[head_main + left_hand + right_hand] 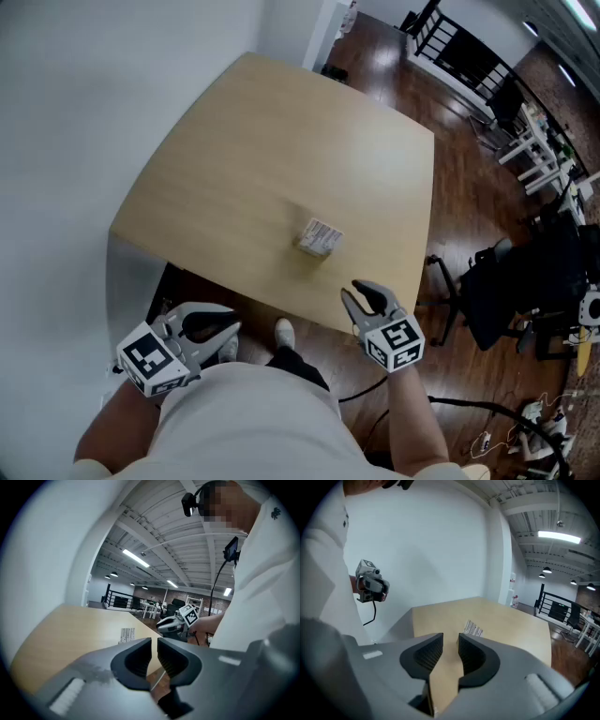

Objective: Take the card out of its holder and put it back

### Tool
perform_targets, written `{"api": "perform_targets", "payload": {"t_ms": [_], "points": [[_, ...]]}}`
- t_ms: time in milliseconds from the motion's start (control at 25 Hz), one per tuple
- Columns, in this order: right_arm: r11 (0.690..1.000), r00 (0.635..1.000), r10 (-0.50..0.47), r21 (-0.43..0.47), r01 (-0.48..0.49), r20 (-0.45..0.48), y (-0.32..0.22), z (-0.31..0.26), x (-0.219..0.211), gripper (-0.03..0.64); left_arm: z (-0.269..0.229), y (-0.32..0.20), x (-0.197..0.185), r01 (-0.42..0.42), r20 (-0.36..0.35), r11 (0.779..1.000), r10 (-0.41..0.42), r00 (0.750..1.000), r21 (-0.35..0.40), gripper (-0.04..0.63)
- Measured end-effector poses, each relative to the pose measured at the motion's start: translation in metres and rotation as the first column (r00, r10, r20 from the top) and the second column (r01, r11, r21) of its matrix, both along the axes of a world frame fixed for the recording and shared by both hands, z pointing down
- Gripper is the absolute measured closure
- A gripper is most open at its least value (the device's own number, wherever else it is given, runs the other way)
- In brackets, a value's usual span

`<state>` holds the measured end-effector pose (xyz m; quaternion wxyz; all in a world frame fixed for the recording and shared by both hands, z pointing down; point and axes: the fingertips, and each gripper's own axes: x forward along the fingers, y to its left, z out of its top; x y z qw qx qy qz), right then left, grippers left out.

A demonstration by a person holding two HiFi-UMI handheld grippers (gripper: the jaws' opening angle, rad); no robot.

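Observation:
A small white card holder (321,237) with striped print stands near the middle of the tan table (253,141); I also see the holder (127,633) from the left and the holder (474,628) ahead of the right jaws. Whether a card sits in it is too small to tell. My left gripper (234,328) hangs below the table's near edge, its jaws a thin slit apart with nothing between them (154,641). My right gripper (354,291) is held at the near right edge, open and empty (450,639), pointing at the holder.
A white wall runs along the table's left side. A black office chair (525,281) and cables (487,422) lie on the wooden floor to the right. A black railing (459,42) and white desks stand further back. The person's shoes (283,330) show under the near edge.

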<state>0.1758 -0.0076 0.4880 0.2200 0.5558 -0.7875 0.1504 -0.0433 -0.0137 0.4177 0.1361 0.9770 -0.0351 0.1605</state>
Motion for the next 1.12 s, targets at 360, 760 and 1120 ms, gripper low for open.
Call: {"api": "perform_targets", "payload": {"t_ms": [360,760,1120], "points": [[0.99,0.992,-0.129,-0.062,0.129,-0.003,-0.096,0.047,0.061,0.506,-0.006,-0.033,0.041,0.162,-0.002,0.987,-0.162,0.987,-0.002,0.551],[0.943,0.953,-0.295,-0.139,0.301,0.065,-0.131,0.081,0.058,0.503,-0.006,-0.039,0.051,0.29,0.027,0.957,-0.29,0.957,-0.002,0.551],[0.92,0.928,-0.35,-0.14,0.366,0.125,-0.135,0.089,0.049,0.578,0.001,-0.035,0.054,0.335,0.052,0.942,-0.334,0.941,-0.002,0.548]]}}
